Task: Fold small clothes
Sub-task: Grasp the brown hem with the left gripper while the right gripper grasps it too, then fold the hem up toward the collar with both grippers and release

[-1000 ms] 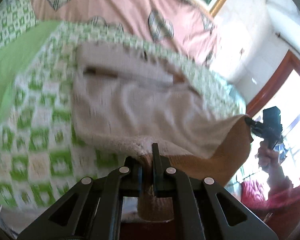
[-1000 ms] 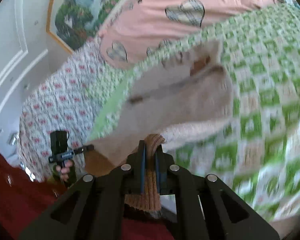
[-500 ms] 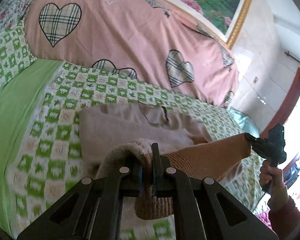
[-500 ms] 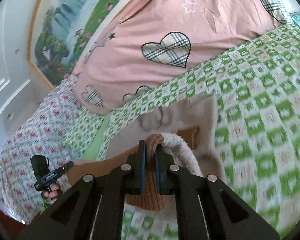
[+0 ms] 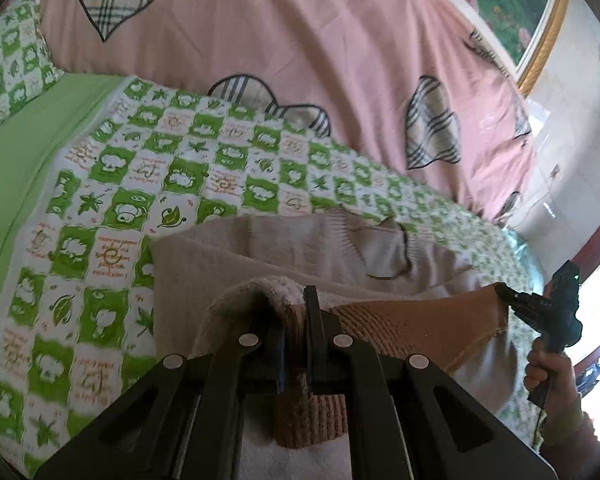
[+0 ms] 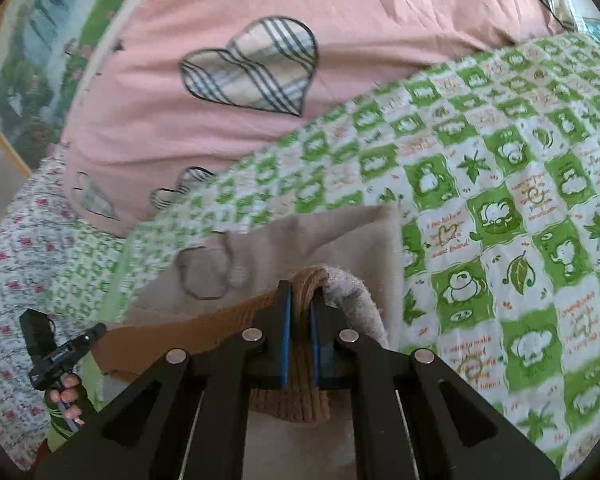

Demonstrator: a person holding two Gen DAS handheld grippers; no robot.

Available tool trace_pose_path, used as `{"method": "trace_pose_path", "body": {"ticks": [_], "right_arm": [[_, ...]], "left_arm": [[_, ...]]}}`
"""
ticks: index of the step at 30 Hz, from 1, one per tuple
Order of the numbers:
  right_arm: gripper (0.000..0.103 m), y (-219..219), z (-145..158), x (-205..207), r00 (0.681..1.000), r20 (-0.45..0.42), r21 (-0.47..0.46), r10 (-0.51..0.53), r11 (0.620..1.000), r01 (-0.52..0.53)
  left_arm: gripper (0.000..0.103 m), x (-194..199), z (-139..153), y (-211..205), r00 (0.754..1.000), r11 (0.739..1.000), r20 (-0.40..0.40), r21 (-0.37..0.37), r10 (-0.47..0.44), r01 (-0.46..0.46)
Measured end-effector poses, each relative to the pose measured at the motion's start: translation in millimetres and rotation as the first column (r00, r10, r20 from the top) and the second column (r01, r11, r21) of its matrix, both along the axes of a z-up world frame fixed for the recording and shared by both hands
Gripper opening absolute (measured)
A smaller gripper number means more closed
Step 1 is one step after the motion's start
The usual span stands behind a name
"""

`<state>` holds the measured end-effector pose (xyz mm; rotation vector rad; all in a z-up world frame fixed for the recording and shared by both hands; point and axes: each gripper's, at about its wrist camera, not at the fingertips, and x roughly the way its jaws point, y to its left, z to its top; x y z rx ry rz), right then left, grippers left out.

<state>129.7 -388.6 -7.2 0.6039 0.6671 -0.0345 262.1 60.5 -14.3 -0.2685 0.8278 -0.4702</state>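
Now both jaws pinch the beige sweater's [image 5: 260,264] ribbed hem [image 5: 412,324]: left gripper [image 5: 296,320] at six o'clock; right gripper [image 6: 300,304] likewise.

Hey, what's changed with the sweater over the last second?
Both grippers, left gripper and right gripper, carried the sweater's brown hem forward over its body toward the collar, folding it. Neither let go. The green checked bedspread and pink quilt stayed put.

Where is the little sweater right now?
The beige sweater lies on the green checked bedsheet, just below the pink heart quilt; its brown hem is pinched up by both grippers.
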Motion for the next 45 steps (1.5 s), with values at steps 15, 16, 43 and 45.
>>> {"method": "trace_pose_path", "body": {"ticks": [15, 16, 43, 45], "right_arm": [[0.045, 17.9, 22.8, -49.8, 0.998, 0.053, -0.100, -0.019, 0.995, 0.024], [0.045, 26.0, 23.7, -53.7, 0.998, 0.060, -0.095, 0.026, 0.995, -0.021], [0.044, -0.6, -10.0, 45.1, 0.998, -0.056, -0.124, 0.004, 0.992, -0.011], [0.044, 3.8, -4.9, 30.5, 0.999, -0.033, -0.112, 0.002, 0.994, -0.005]], "left_arm": [[0.045, -77.1, -5.5, -4.0, 0.995, 0.996, -0.060, 0.023, -0.084, 0.086], [0.045, -87.0, -6.6, -11.9, 0.992, 0.993, -0.060, 0.037, -0.111, 0.114], [0.029, 29.8, -19.1, 17.2, 0.988, 0.984, -0.066, 0.125, 0.137, -0.128], [0.029, 17.1, -15.4, 29.6, 0.982, 0.982, -0.082, 0.102, 0.170, -0.161]]}}
